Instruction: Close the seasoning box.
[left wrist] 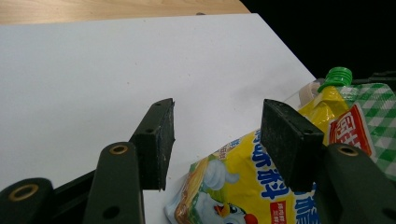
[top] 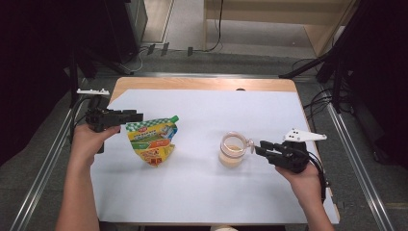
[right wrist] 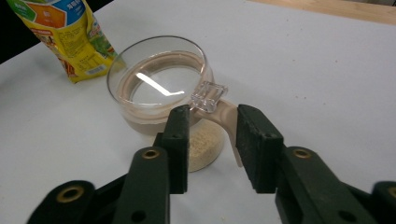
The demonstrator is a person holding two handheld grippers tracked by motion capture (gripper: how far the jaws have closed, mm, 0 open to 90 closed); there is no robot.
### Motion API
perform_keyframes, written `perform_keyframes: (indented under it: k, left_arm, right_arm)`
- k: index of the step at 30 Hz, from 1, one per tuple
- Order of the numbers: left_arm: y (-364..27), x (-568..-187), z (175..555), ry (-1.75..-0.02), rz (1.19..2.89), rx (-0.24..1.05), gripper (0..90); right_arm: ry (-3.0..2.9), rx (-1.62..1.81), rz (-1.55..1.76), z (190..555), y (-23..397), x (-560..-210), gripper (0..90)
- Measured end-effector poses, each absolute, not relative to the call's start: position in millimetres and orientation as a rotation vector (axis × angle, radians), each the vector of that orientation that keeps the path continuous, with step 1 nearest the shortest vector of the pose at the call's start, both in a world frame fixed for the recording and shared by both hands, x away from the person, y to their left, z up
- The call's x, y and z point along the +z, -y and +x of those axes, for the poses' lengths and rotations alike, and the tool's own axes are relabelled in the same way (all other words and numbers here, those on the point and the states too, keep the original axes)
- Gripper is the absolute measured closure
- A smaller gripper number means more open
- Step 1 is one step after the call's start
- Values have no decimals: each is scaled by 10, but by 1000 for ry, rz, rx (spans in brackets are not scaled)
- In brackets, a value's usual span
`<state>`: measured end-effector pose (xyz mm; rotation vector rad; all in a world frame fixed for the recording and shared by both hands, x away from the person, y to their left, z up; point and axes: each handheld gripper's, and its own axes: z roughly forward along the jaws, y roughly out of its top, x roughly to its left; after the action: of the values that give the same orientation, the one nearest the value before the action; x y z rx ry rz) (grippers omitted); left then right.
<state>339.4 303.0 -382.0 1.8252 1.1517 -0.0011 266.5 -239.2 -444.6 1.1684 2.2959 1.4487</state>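
A: High view: a clear lidded cup (top: pixel 233 149) holding a pale grainy fill stands right of centre on the white table (top: pixel 202 192), its handle between the right gripper (top: pixel 256 147)'s spread jaws, which do not pinch it.

B: And the yellow spouted pouch (top: pixel 153 140)?

A: Upright at left, green cap on, apparently unopened. The left gripper (top: pixel 139 116) stands parted at its top corner; any pouring seems still ahead.

Glossy plastic pouch (top: pixel 153 140), clear cup (top: pixel 233 149)
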Motion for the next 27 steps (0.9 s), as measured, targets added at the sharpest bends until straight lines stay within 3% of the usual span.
perform_keyframes:
  k: [7, 16, 27]
  left_arm:
    - [-3022, -3831, 3400, -1152, 1832, -3, 450]
    - [-3030, -3849, 3402, -1163, 1826, -7, 442]
    - [-3019, -3888, 3411, -1177, 1835, 4, 437]
  right_arm:
    - [-2267, 1424, 1177, 2682, 2473, -4525, 459]
    - [-2192, 1417, 1167, 2674, 2580, -4599, 317]
    - [-2212, 1348, 1152, 2700, 2638, -4720, 280]
